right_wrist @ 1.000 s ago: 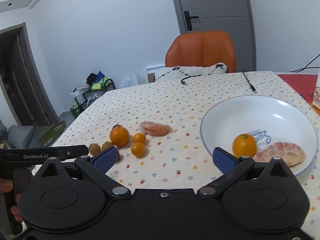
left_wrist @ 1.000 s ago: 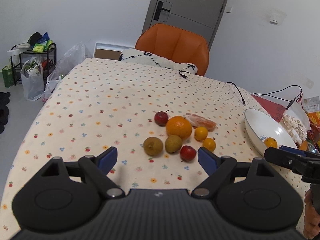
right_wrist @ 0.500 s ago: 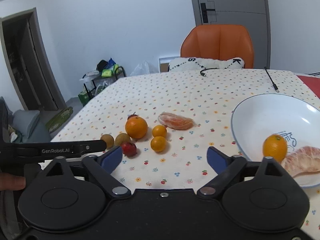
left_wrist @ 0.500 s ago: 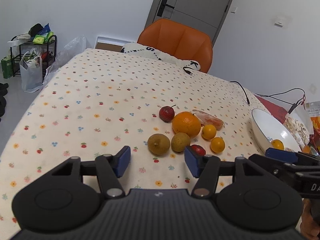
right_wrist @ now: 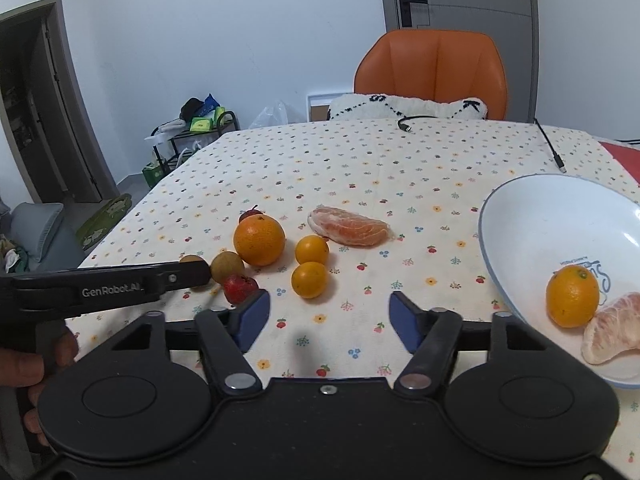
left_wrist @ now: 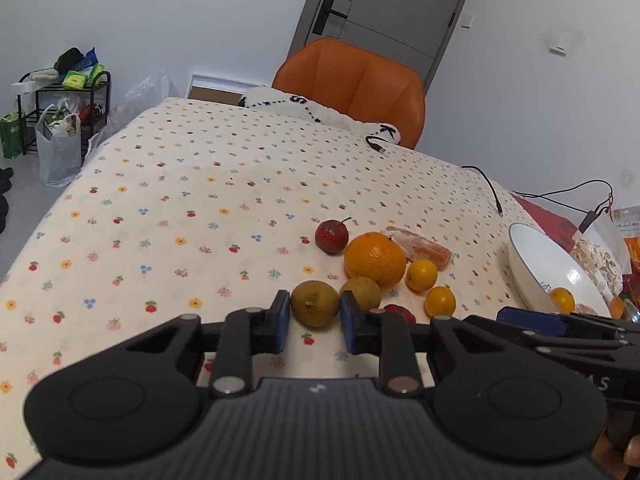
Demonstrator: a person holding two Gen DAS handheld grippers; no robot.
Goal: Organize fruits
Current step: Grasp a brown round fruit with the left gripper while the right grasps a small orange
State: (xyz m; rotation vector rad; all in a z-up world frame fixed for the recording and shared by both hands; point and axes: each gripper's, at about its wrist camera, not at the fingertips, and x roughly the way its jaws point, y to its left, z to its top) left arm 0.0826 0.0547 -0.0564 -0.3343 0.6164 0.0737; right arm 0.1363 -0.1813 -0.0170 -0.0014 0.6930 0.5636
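Note:
Fruits lie in a cluster on the flowered tablecloth: a big orange, two small oranges, two red fruits, a peeled citrus segment and two brown-green round fruits. My left gripper has its blue pads either side of the left brown-green fruit, closed in on it, fruit resting on the cloth. My right gripper is open and empty above the cloth, between the cluster and the white bowl. The bowl holds a small orange and a peeled segment.
An orange chair with a white cushion stands at the far table edge. Black cables lie on the far right of the cloth. Snack packets sit right of the bowl. A shelf with bags stands on the floor, left.
My left gripper has moved forward and down to the cluster and its jaws have narrowed around the left brown-green fruit. My right gripper has shifted left, away from the bowl, and narrowed slightly.

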